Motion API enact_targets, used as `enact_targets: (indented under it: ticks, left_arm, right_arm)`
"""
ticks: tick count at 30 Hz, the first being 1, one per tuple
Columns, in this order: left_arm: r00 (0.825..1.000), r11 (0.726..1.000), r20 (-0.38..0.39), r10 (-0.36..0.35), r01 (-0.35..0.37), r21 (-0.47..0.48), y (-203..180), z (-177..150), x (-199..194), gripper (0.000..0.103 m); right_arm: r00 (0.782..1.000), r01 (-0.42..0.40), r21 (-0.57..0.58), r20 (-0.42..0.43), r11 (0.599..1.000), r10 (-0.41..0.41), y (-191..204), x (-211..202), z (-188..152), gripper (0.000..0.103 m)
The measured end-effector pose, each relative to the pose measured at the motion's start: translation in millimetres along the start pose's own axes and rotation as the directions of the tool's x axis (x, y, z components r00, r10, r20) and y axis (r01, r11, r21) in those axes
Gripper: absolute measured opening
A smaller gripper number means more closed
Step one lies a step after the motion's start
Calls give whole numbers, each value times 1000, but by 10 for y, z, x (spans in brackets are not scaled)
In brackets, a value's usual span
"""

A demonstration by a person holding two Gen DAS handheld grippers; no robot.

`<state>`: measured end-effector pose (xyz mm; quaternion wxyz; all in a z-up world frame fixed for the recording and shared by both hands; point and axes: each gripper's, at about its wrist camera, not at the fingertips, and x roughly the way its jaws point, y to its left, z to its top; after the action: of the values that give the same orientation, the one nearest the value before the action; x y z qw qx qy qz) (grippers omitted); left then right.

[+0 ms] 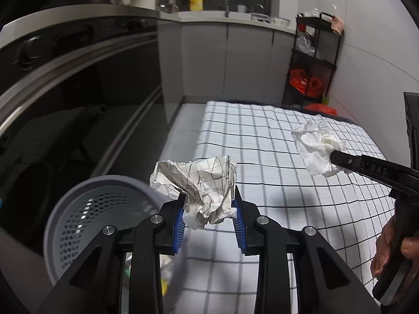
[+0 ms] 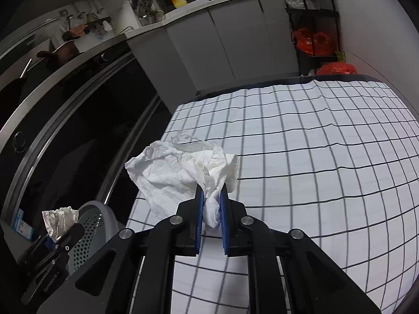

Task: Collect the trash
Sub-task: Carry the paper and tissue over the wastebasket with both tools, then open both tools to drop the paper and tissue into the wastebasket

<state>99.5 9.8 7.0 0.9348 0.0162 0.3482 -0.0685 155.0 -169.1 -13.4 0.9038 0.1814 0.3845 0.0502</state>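
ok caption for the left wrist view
Left gripper clamps crumpled grid paper beside the grey bin.

A table (image 2: 314,157) covered by a white cloth (image 1: 262,136) with a black grid fills the right of the scene. The grey basket (image 1: 99,209) stands off its near left edge.

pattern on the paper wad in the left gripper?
White with a thin black grid, crumpled paper wad; clearest in the left wrist view.
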Motion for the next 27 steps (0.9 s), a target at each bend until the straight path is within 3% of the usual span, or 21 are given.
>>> enact_targets:
  ticks: [5, 10, 20, 21, 23, 25, 27]
  left_arm:
    - [996, 996, -9, 84, -84, -26, 454, -179, -277, 31]
    - [979, 979, -42, 201, -202, -32, 861, -376, -386, 31]
    - [967, 960, -74, 243, -251, -123, 1393, -532, -517, 36]
    - [967, 959, -68, 244, -252, -132, 1411, -529, -532, 37]
    - [965, 955, -55, 256, -261, -142, 1460, -524, -564, 50]
    - [962, 951, -43, 271, -275, -145, 1496, -531, -590, 56]
    - [962, 951, -39, 269, -272, -149, 1514, -529, -606, 57]
  right_arm:
    - [995, -90, -109, -42, 990, 86, 683, 38, -209, 12]
    - [983, -159, -227, -125, 961, 134, 1345, 241, -481, 13]
    - [966, -207, -314, -217, 927, 142, 2017, 570, -868, 13]
    - [966, -206, -320, -216, 925, 140, 2045, 586, -878, 16]
    - [967, -208, -322, -209, 924, 145, 2061, 600, -884, 27]
    - [969, -208, -320, -195, 924, 151, 2068, 582, -910, 47]
    - [970, -208, -316, -186, 926, 154, 2081, 592, -916, 48]
